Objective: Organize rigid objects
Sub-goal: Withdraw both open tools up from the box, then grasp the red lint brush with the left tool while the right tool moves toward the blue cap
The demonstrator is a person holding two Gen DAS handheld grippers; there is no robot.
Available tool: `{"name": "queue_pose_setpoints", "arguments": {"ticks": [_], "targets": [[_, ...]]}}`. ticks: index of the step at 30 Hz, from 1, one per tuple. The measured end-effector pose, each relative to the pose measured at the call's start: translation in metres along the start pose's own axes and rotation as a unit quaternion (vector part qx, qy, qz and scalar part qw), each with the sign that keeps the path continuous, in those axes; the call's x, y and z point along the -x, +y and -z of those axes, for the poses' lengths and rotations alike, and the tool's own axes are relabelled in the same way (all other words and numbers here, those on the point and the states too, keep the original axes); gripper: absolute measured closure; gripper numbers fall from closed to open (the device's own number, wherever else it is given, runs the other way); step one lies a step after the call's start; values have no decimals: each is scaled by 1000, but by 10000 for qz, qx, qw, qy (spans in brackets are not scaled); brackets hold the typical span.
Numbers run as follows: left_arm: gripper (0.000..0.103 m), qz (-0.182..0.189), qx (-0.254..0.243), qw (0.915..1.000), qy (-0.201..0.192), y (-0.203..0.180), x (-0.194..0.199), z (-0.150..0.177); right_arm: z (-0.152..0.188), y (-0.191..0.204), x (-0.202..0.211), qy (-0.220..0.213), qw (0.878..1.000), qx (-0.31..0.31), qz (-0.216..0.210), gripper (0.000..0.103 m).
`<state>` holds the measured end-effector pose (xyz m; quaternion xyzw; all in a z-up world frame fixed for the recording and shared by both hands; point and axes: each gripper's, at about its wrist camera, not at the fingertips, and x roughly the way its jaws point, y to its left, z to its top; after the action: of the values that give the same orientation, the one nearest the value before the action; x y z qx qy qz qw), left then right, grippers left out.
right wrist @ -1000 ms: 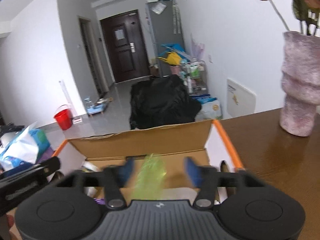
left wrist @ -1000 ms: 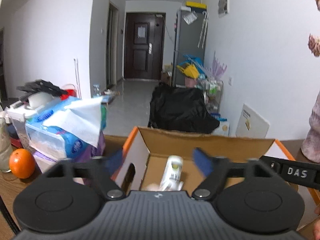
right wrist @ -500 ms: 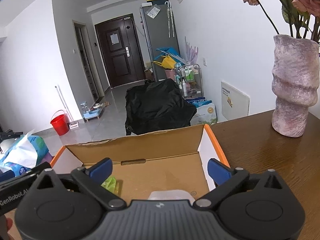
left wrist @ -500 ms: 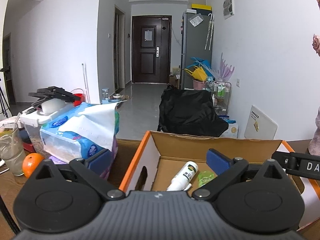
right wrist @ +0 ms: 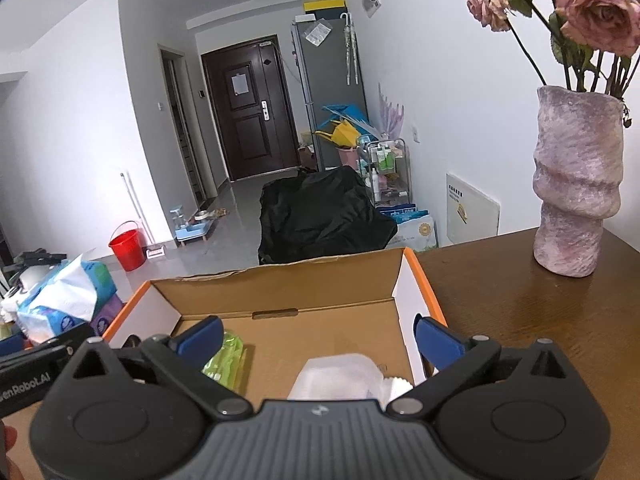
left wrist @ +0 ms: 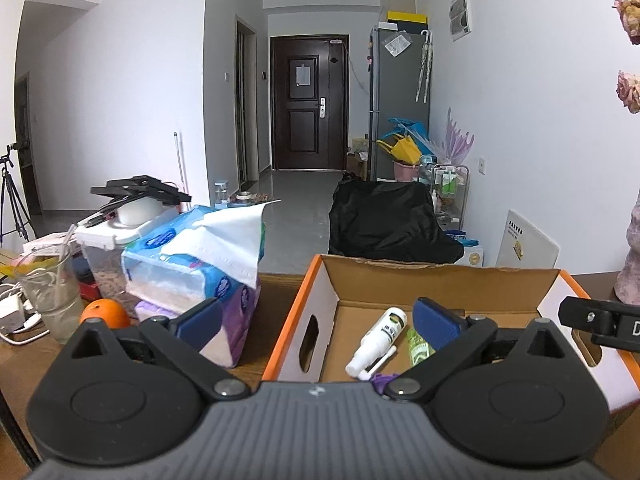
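An open cardboard box [left wrist: 320, 264] with an orange rim stands on the brown table. Inside lie a white spray bottle [left wrist: 378, 340], a green packet [left wrist: 418, 346] and a purple item [left wrist: 380, 378] that is mostly hidden. My left gripper [left wrist: 316, 318] hovers over the box's near left corner, open, with nothing between its fingers. My right gripper [right wrist: 316, 338] hangs open over the box's right half. The green packet [right wrist: 226, 354] lies beside its left finger and a white wrapped item [right wrist: 340, 376] lies below it. Neither touches its pads.
Left of the box are a tissue pack [left wrist: 192, 256], an orange [left wrist: 105, 312], a glass cup [left wrist: 52, 292] and a lidded plastic container [left wrist: 108, 248]. A pink vase [right wrist: 576, 184] with roses stands at the table's right. Brown tabletop [right wrist: 520, 304] lies between box and vase.
Both grippers spread their jaws wide and drew back slightly. The white bottle left the left gripper and the green packet left the right one; both now lie in the box.
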<state>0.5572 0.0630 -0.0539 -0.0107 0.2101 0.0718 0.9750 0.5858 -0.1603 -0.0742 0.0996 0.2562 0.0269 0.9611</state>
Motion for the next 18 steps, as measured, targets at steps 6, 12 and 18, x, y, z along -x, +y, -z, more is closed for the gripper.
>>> {"name": "queue_pose_setpoints", "arguments": {"ticks": [6,12,18], "targets": [[0,38,62,10000,62,8,21,7,11,1,23,-2,9999,108,-40,0],[0,210,125,9996,168,16,41,17,22,3,48,16,9995,302,-109,0],[0,247,161,9994,197,25,64,27,38,4,75,12,9989,439,-138,0]]}}
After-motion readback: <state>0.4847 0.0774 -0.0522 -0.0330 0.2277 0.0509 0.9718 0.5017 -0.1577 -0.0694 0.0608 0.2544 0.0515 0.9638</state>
